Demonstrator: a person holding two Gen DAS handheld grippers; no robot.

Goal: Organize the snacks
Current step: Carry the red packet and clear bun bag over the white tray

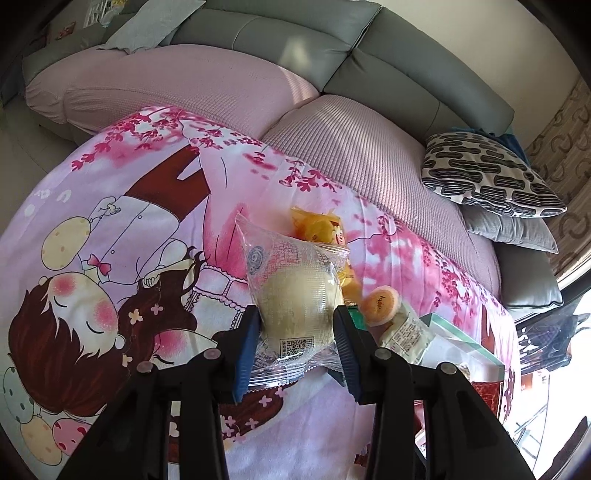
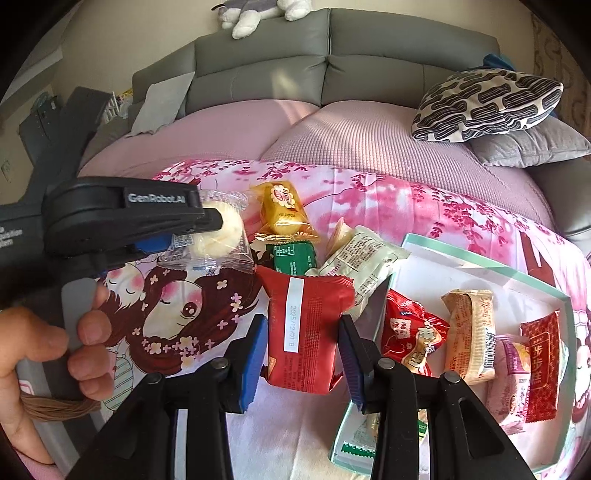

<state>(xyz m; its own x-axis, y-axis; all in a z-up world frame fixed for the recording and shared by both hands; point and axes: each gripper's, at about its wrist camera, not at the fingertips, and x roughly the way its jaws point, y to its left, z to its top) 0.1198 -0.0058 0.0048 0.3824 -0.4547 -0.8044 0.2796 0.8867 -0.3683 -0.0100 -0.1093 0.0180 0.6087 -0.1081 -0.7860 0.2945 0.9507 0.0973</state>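
a home living room: grey sofa (image 2: pixel 332 66) with cushions (image 2: pixel 487 103), plush toy (image 2: pixel 255 14), cartoon-print cloth (image 1: pixel 110 240)

Each gripper (image 2: pixel 303 354) is built of black arms with blue ribbed pads (image 2: pixel 255 354) and round grey pivot screws (image 2: pixel 386 363). The left gripper (image 2: pixel 212 225) is marked "GenRobot.AI" in white.

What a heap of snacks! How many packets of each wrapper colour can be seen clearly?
Red packets: 3
Yellow packet: 1
Green packet: 1
White packet: 1
Clear-wrapped bun: 1
Tan packet: 1
Pink packet: 1
Total: 9, leaving out pieces too hidden to tell.
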